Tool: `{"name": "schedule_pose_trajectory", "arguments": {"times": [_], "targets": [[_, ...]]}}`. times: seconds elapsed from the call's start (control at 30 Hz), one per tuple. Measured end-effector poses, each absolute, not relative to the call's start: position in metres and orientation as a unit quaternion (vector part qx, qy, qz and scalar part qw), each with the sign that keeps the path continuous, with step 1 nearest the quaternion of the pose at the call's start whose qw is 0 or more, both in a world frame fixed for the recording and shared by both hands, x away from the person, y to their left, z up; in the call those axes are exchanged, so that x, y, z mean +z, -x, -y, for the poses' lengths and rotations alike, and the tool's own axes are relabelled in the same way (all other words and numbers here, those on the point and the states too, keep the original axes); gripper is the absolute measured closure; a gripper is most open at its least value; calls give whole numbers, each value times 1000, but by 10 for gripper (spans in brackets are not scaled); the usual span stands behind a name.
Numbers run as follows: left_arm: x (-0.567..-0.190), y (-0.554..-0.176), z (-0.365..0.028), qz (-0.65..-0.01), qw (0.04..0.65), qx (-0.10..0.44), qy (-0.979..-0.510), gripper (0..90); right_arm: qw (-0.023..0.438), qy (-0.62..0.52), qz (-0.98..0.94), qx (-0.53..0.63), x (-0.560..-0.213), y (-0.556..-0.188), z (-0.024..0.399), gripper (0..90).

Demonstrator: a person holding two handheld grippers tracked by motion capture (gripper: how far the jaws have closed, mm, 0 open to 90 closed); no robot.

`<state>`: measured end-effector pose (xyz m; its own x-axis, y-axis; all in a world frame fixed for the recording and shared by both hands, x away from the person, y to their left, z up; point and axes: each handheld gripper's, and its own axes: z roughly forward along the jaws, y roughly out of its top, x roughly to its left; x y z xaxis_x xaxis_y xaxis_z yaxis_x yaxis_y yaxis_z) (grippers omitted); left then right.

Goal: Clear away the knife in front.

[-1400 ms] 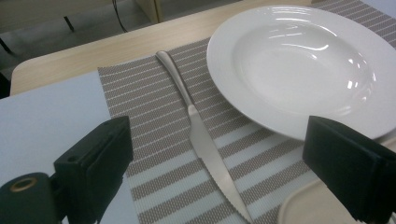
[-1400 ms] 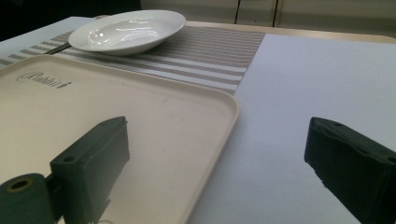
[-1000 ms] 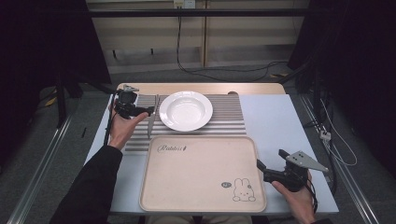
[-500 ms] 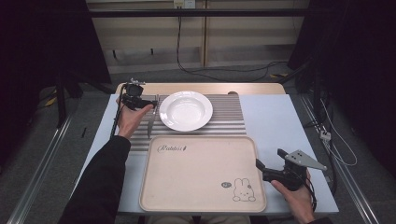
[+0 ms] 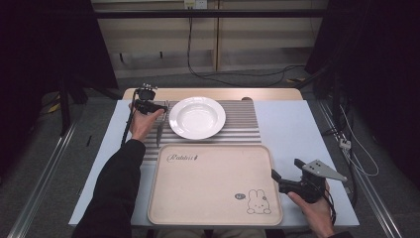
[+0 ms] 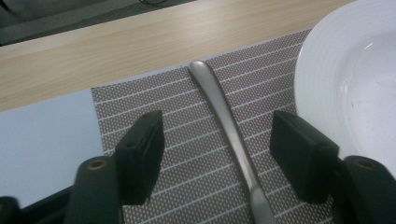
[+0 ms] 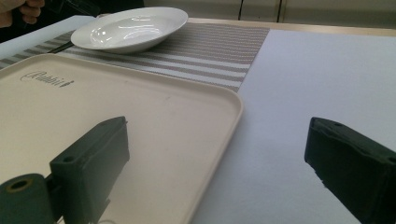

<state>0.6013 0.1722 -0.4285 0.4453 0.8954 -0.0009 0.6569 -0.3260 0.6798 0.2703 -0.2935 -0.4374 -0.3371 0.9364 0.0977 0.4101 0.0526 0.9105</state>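
Note:
A metal utensil handle [image 6: 223,114] lies on the striped placemat [image 6: 187,158], just left of a white deep plate [image 6: 355,79]. My left gripper [image 6: 217,140] hangs open right over the handle, one jaw on each side and neither touching it. In the high view the left gripper [image 5: 161,106] is at the far end of the utensil [image 5: 159,131], beside the plate [image 5: 197,117]. My right gripper [image 5: 286,169] stands open at the right edge of the beige rabbit tray [image 5: 213,183]. The tray's rim [image 7: 219,135] runs between the right gripper's jaws [image 7: 217,156], which hold nothing.
A wooden strip [image 5: 213,93] edges the table's far side, behind the placemat [image 5: 242,121]. Bare white tabletop [image 5: 292,129] spreads to the right of the placemat and tray. Cables trail on the floor beyond the table.
My left gripper has moved away from me and slightly right, from beside the plate's left to above the utensil's far end. The right gripper has stayed put.

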Motion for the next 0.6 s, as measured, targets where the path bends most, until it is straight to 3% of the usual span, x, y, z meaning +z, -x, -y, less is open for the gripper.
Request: {"name": "schedule_pose_trajectory", "arguments": {"times": [0.47, 0.6], "targets": [[-445, -606, -161, -499, 291, 176, -797, 615, 280, -504, -669, 470, -438, -271, 294, 64], [-449, -607, -159, -495, 285, 168, -803, 635, 281, -503, -668, 470, -438, -270, 294, 64]]}}
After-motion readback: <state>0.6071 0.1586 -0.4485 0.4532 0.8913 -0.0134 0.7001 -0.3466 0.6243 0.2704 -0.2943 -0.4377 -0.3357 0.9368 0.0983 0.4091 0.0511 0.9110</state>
